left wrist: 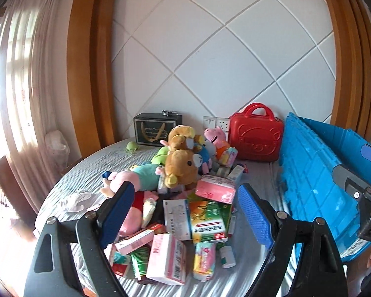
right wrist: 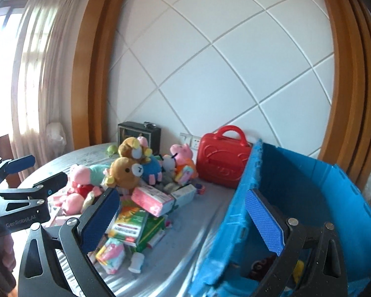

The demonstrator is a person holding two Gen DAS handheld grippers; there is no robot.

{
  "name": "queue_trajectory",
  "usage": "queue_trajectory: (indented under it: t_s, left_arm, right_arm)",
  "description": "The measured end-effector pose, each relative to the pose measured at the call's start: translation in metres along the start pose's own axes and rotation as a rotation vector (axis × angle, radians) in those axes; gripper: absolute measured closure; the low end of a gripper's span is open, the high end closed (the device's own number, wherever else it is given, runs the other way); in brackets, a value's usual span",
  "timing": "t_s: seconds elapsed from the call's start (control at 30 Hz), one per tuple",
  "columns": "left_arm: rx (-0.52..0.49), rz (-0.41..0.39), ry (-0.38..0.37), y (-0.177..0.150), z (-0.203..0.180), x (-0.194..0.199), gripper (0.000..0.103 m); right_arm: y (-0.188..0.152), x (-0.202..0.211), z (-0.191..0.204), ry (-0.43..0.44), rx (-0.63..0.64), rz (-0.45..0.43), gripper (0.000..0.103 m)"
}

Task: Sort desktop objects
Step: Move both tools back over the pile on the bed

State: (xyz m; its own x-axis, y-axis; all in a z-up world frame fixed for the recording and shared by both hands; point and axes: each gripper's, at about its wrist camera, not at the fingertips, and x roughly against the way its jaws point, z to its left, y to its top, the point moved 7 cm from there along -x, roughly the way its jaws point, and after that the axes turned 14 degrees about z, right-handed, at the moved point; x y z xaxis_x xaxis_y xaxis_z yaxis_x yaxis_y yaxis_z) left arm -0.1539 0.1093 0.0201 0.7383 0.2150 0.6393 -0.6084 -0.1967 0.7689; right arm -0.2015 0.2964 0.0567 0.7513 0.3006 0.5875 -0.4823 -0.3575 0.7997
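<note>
A pile of plush toys and medicine boxes lies on a grey-clothed round table (left wrist: 91, 163). A brown bear plush (left wrist: 183, 165) sits on top, with a pink pig plush (left wrist: 216, 136) behind it and a pink box (left wrist: 215, 189) and a green box (left wrist: 207, 220) in front. My left gripper (left wrist: 185, 212) is open and empty just above the boxes. My right gripper (right wrist: 183, 222) is open and empty, its right finger over the blue crate (right wrist: 296, 198). The left gripper also shows in the right wrist view (right wrist: 34, 170).
A red toy suitcase (left wrist: 256, 136) stands at the back by the wall. A black box (left wrist: 157, 128) stands at the back left. The blue crate (left wrist: 314, 173) fills the table's right side, with small items inside. A white bottle (left wrist: 227, 256) lies near the pile.
</note>
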Motion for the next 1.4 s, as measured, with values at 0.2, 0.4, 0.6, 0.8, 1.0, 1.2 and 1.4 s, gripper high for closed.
queue_trajectory:
  t_s: [0.2,0.4,0.6,0.8,1.0,1.2,1.4]
  left_arm:
    - [0.016,0.089,0.047,-0.019,0.074,-0.035,0.017]
    - [0.016,0.21,0.056,-0.049,0.13,-0.079,0.017]
    - [-0.033,0.313,-0.035,-0.077,0.134,-0.117,0.017]
    - [-0.091,0.43,-0.137,-0.115,0.1,-0.152,0.017]
    - [-0.135,0.514,-0.207,-0.14,0.06,-0.171,0.017]
    - [-0.131,0.593,-0.24,-0.162,0.04,-0.191,0.017]
    - [-0.111,0.657,-0.26,-0.182,0.026,-0.211,0.032]
  right_arm:
    - [-0.004,-0.045,0.051,0.046,-0.023,0.103,0.0]
    - [-0.024,-0.089,0.08,0.03,-0.065,0.215,0.0]
    - [-0.061,-0.123,0.097,-0.017,-0.12,0.343,0.0]
    - [-0.112,-0.146,0.093,-0.044,-0.193,0.478,0.0]
    - [-0.148,-0.165,0.085,-0.018,-0.242,0.577,0.0]
    - [-0.167,-0.169,0.086,0.004,-0.231,0.613,0.0]
    - [-0.183,-0.178,0.083,0.065,-0.276,0.637,0.0]
